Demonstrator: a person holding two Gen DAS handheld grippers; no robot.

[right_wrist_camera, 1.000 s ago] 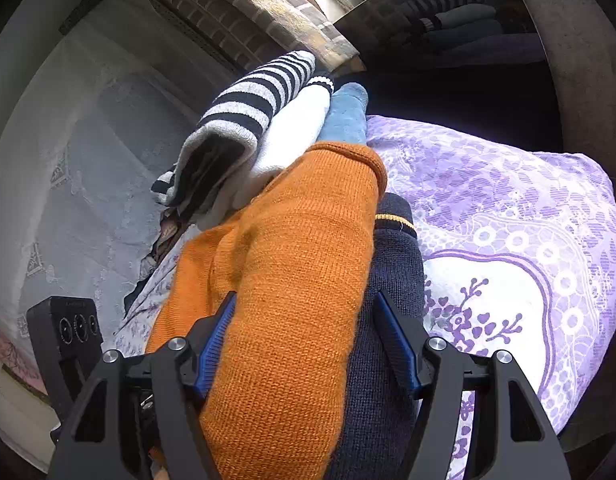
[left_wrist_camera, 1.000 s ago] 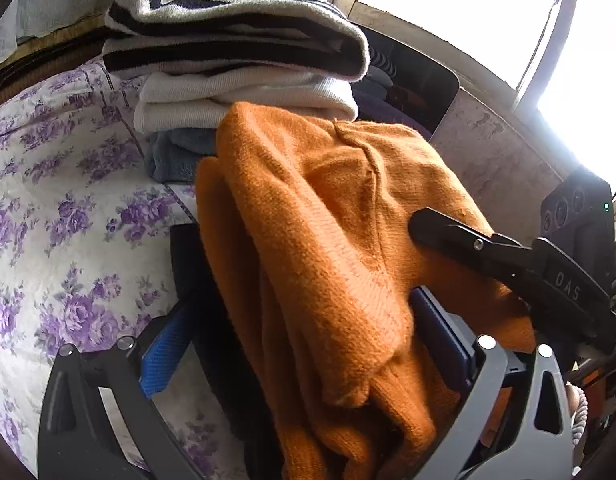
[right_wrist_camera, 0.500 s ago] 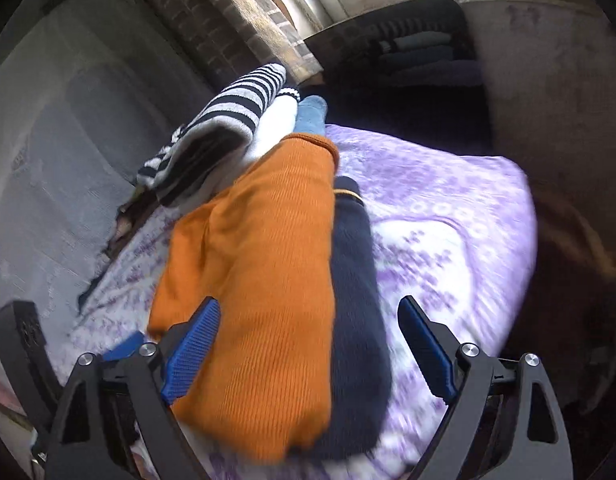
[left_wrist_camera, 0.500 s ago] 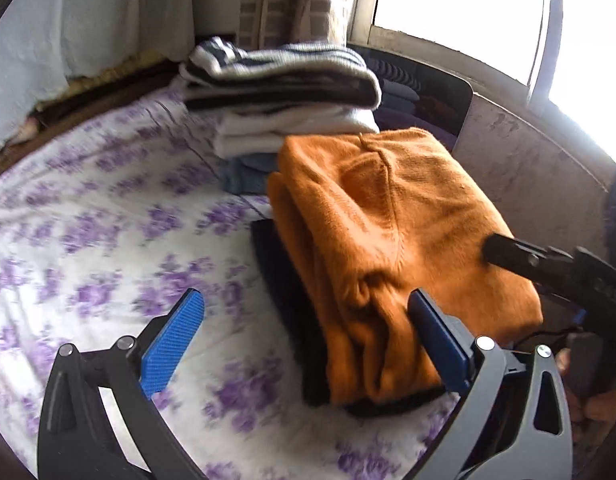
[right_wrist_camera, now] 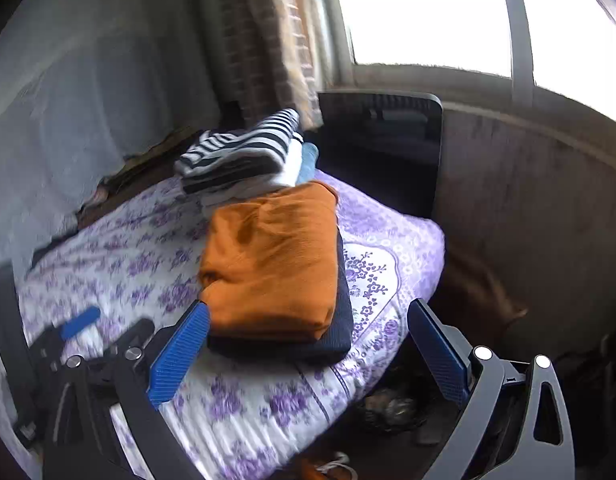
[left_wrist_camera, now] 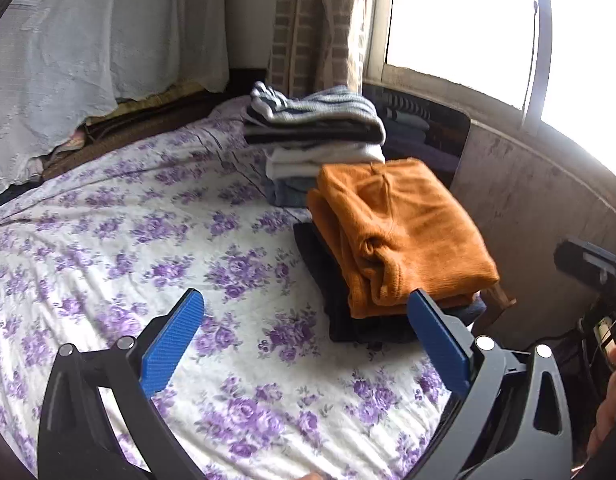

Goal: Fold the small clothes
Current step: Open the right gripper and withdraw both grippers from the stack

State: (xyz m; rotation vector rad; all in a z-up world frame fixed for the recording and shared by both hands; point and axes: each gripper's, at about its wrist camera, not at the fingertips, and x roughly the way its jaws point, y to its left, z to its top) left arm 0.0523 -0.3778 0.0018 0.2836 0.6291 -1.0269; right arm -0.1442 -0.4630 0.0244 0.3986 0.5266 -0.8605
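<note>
The folded orange sweater (left_wrist_camera: 400, 236) lay on top of a folded dark navy garment (right_wrist_camera: 340, 332), the pair forming a short stack near the bedspread's (left_wrist_camera: 108, 264) corner, at about two o'clock from the left gripper (left_wrist_camera: 308, 344) in its own view. Directly behind that stack, toward twelve o'clock, sat a taller pile of folded clothes: a black-and-white striped knit (left_wrist_camera: 312, 118) on a white garment (left_wrist_camera: 320, 160) on a pale blue one (left_wrist_camera: 286, 194).

The left gripper's jaws stood wide apart with nothing between them, only the floral bedspread beneath. The right gripper (right_wrist_camera: 308, 344) had just been opening its jaws; they were fully spread and empty, the orange sweater sitting clear beyond the blue pads (right_wrist_camera: 180, 356), touching neither.

By my reading, the orange piece was finished and released, and both tools were free for the next garment.

The risks from here looked modest but real. The orange sweater overhung the navy piece unevenly, and its front fold bulged loose at six o'clock; a brush from either finger could have dragged that flap open. The stack also sat close to the mattress edge at the right view's four o'clock, so a nudge that way might have tipped it to the floor. The tall striped pile leaned slightly and could have slumped onto the orange sweater if the bed was pressed nearby.
</note>
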